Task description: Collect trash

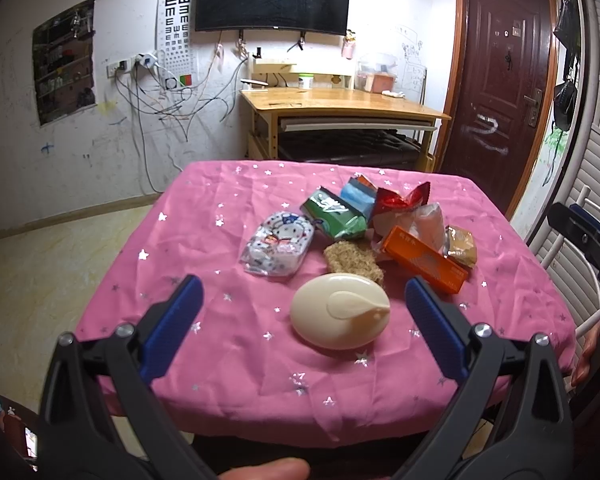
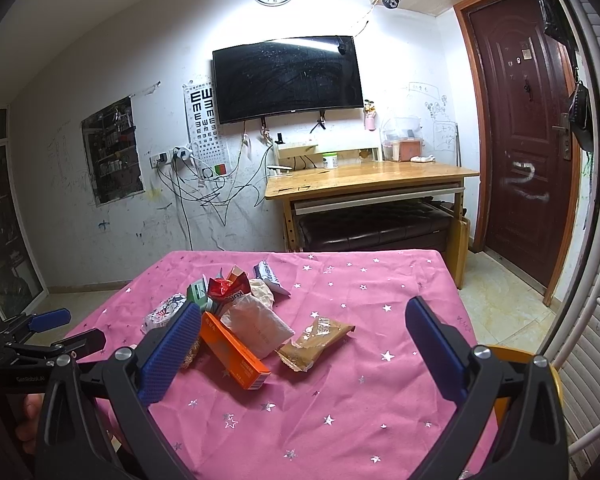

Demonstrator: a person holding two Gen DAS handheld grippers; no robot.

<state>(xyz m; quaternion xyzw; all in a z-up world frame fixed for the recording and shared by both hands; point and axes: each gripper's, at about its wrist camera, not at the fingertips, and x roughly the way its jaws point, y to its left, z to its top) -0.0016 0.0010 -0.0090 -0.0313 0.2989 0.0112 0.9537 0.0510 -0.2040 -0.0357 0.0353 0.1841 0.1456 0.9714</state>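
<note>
A pile of trash lies on the pink star-print tablecloth (image 1: 220,360): a cream oval container (image 1: 340,311), a cartoon-print packet (image 1: 278,243), a green packet (image 1: 334,212), a red wrapper (image 1: 400,202), an orange box (image 1: 426,259) and a brown wrapper (image 1: 462,246). My left gripper (image 1: 303,295) is open above the near edge, with the cream container between its fingers' line. My right gripper (image 2: 303,316) is open above the table, with the orange box (image 2: 234,350), a clear bag (image 2: 258,322) and the brown wrapper (image 2: 318,338) ahead of it.
A wooden desk (image 2: 364,178) stands against the back wall under a TV (image 2: 286,78). A dark red door (image 2: 526,136) is at the right. A white chair (image 1: 580,280) and a yellow stool (image 2: 512,354) stand by the table's right side.
</note>
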